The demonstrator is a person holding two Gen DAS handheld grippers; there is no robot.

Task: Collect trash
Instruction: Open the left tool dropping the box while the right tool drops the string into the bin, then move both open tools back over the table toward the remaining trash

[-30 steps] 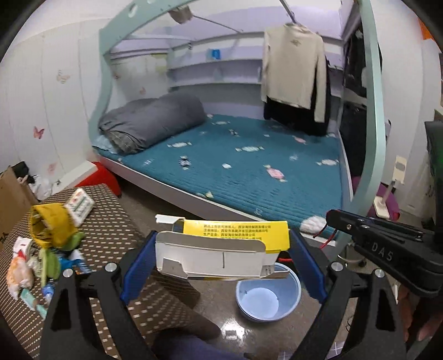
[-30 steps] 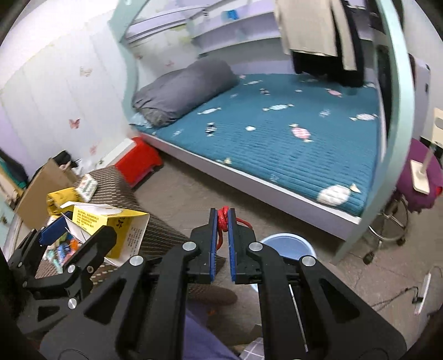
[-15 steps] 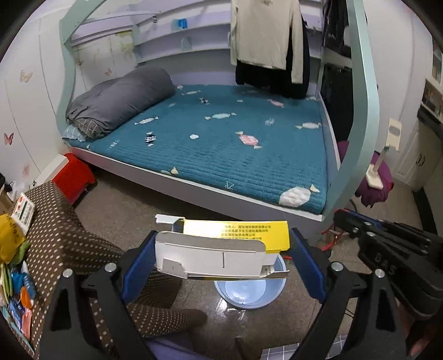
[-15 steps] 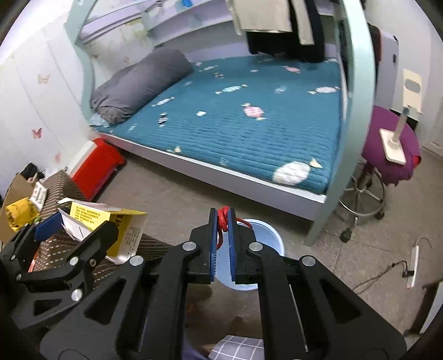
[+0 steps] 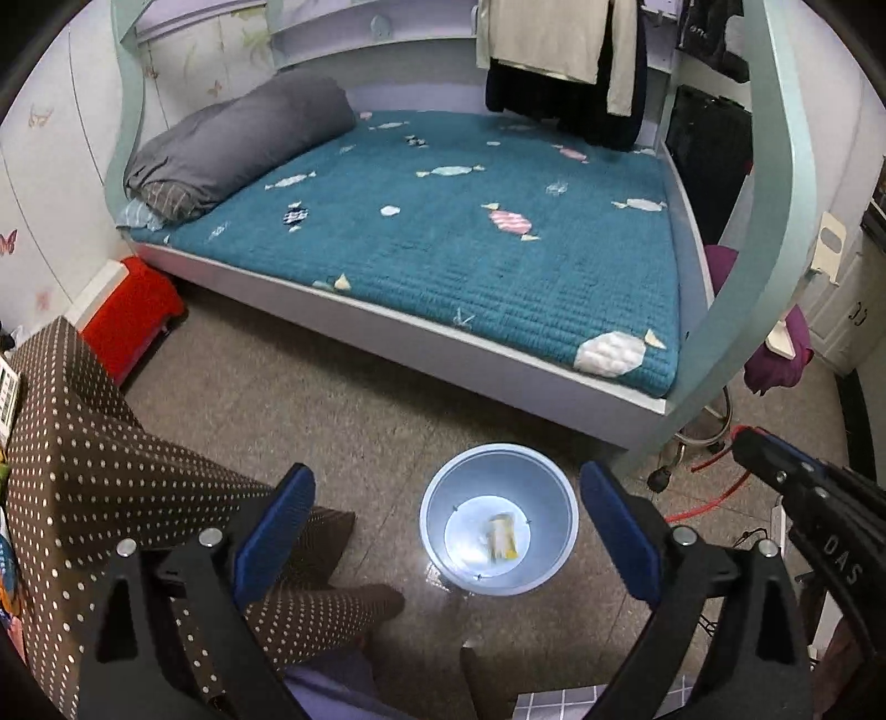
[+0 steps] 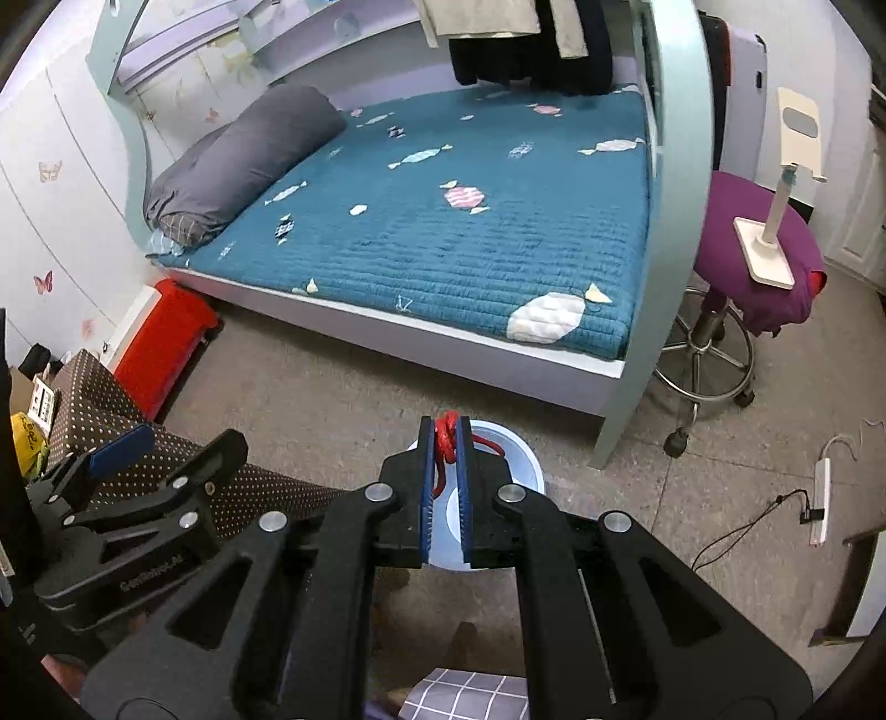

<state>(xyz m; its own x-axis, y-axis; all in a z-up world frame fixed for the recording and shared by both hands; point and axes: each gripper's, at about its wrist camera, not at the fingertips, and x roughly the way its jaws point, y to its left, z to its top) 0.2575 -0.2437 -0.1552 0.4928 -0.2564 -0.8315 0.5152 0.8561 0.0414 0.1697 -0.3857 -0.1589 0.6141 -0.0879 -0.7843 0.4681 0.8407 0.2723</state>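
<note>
A bed [image 5: 454,238] with a teal quilted cover is taking up the far half of the room, and a rolled grey duvet [image 5: 238,144] is lying at its far left end. Clothes [image 5: 565,50] are hanging above its far right corner. A red box [image 6: 166,343] is sitting on the floor at the near left of the bed. At the right, a purple stool [image 6: 747,249] is carrying a white stand [image 6: 775,221], and a power strip [image 6: 819,498] is lying on the floor.

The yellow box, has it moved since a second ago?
Yes. The yellow box has left the open left gripper and now lies down in the blue basin on the floor.
</note>
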